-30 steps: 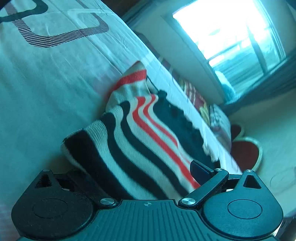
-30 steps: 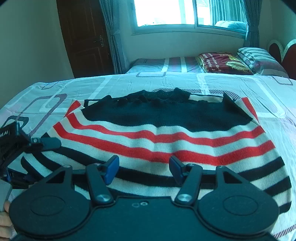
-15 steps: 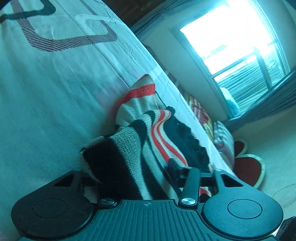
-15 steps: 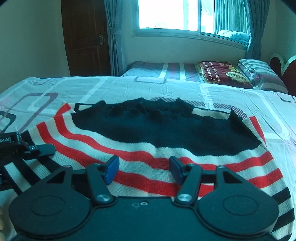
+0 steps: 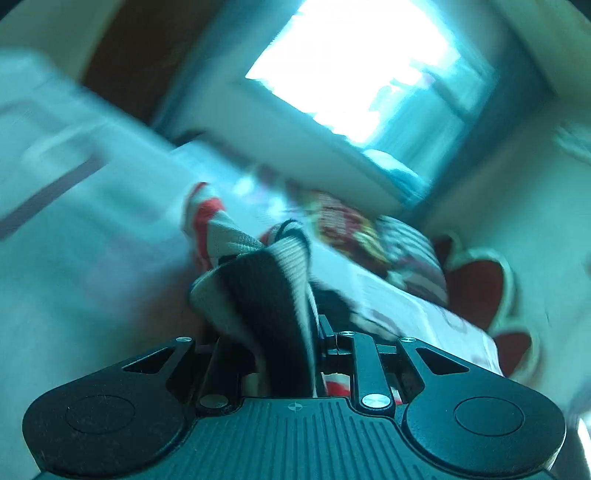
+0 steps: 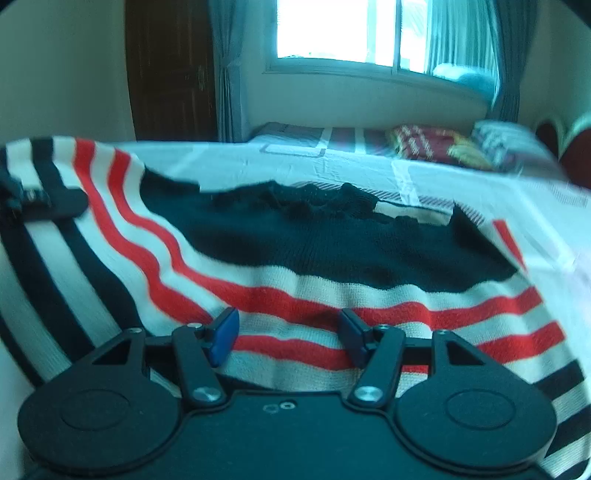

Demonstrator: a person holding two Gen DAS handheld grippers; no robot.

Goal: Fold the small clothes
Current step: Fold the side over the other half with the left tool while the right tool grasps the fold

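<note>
A knitted sweater (image 6: 332, 251) with black, white and red stripes lies spread on the bed (image 6: 480, 192). My left gripper (image 5: 280, 332) is closing its jaws, and its pads pinch a bunched black-and-white edge of the sweater (image 5: 258, 288), raised off the sheet. In the right wrist view the left gripper (image 6: 48, 203) holds the sweater's left edge lifted and draped. My right gripper (image 6: 288, 332) hovers open low over the near striped part, its blue pads (image 6: 225, 336) apart with nothing pinched between them.
Pale patterned bedsheet (image 5: 74, 221) surrounds the sweater. Pillows (image 6: 436, 147) lie at the far right by a red headboard (image 5: 476, 288). A dark door (image 6: 170, 74) and a bright curtained window (image 6: 332, 29) stand behind the bed.
The left gripper's jaws closed on the sweater's edge, then rose and rolled, pulling that edge up off the bed. The right gripper stayed open and slid a little over the sweater.
</note>
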